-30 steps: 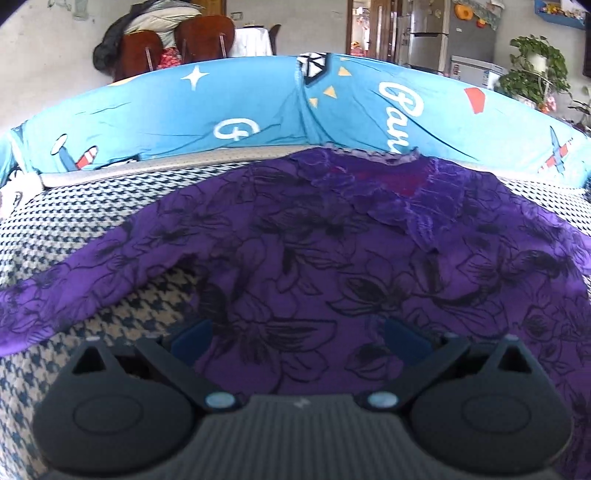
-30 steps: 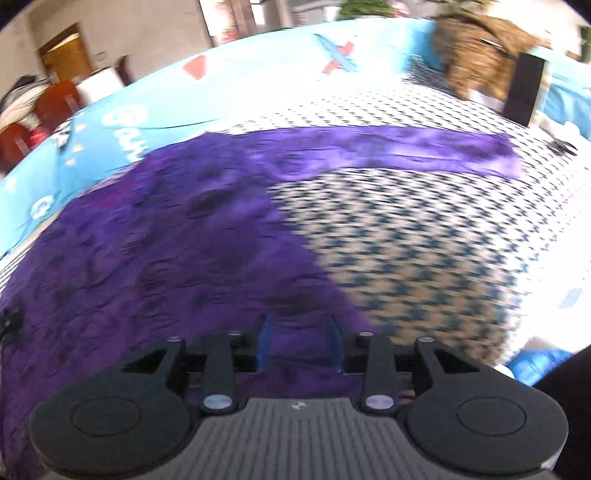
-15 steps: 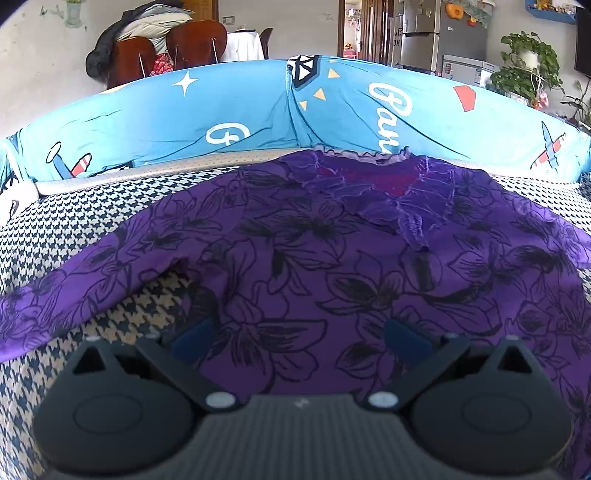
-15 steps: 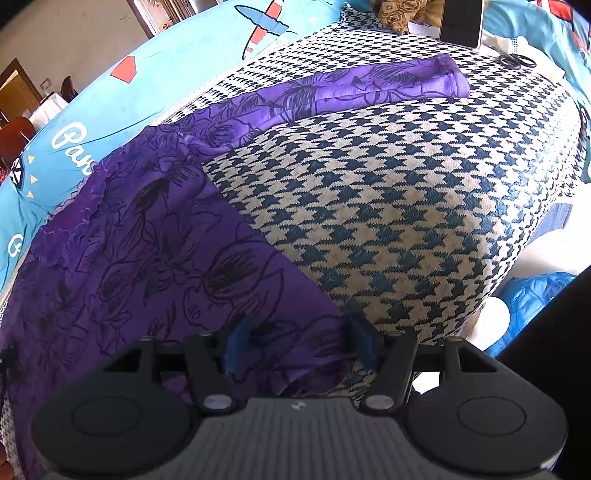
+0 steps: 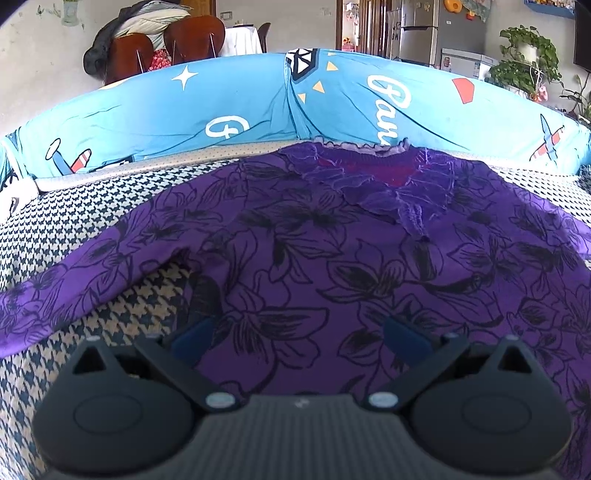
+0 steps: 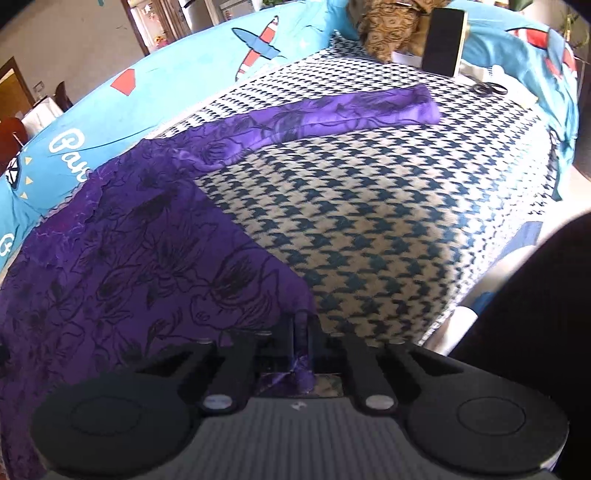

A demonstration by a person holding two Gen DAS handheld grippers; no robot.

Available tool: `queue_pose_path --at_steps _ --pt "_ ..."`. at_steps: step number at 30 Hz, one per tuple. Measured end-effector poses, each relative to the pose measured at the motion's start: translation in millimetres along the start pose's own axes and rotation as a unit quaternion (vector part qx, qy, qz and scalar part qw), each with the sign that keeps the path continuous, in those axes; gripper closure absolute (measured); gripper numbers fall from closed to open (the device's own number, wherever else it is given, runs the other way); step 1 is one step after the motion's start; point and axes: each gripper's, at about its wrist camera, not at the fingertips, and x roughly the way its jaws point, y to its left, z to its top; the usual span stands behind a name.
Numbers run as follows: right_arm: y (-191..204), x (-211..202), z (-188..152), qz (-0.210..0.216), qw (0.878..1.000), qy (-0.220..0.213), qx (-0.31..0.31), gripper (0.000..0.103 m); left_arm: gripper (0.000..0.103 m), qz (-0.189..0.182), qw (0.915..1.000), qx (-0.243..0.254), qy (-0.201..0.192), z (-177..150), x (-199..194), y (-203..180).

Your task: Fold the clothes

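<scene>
A purple blouse (image 5: pixel 332 251) with black flower outlines lies spread flat on the houndstooth sofa seat (image 5: pixel 55 229), neckline toward the blue backrest. My left gripper (image 5: pixel 297 336) hovers open over the blouse's lower body, its blue pads wide apart with cloth lying below them. In the right wrist view the blouse (image 6: pixel 140 251) fills the left side, one sleeve (image 6: pixel 351 110) stretched out to the far right. My right gripper (image 6: pixel 303 332) is shut on the blouse's lower right hem corner, and a fold of purple cloth shows pinched between its fingers.
A blue printed cover (image 5: pixel 258 103) wraps the sofa backrest. At the far end of the seat (image 6: pixel 369 221) lie a brown patterned cushion (image 6: pixel 388 29), a dark phone-like slab (image 6: pixel 443 40) and scissors (image 6: pixel 491 88). The seat's front edge drops off at right. Chairs and a fridge stand behind.
My right gripper has slid right to the hem corner and closed on the cloth. The left gripper has stayed where it was, still open.
</scene>
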Motion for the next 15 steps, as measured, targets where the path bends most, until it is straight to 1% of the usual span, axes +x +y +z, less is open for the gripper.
queue_pose_path --at_steps 4,7,8,12,15 --pt "4.0 1.6 -0.4 -0.014 1.000 -0.004 -0.015 0.095 0.000 0.002 1.0000 0.008 0.004 -3.0 0.5 -2.7" --pt "3.6 -4.4 4.9 -0.018 1.000 -0.017 -0.006 0.091 0.000 0.002 0.9999 0.011 0.005 -4.6 0.3 -3.9" --pt "3.6 -6.9 8.0 -0.016 1.000 -0.024 -0.007 0.089 0.000 0.002 0.9999 0.011 0.005 -5.0 0.4 -4.3" --pt "6.1 -13.6 22.6 0.009 0.999 -0.050 -0.017 0.088 0.000 0.002 0.9999 0.013 0.005 -5.7 0.9 -6.0" --pt "9.2 -8.9 33.9 0.029 0.998 -0.048 -0.023 0.088 0.000 0.000 0.9999 0.014 0.005 -5.9 1.3 -7.5"
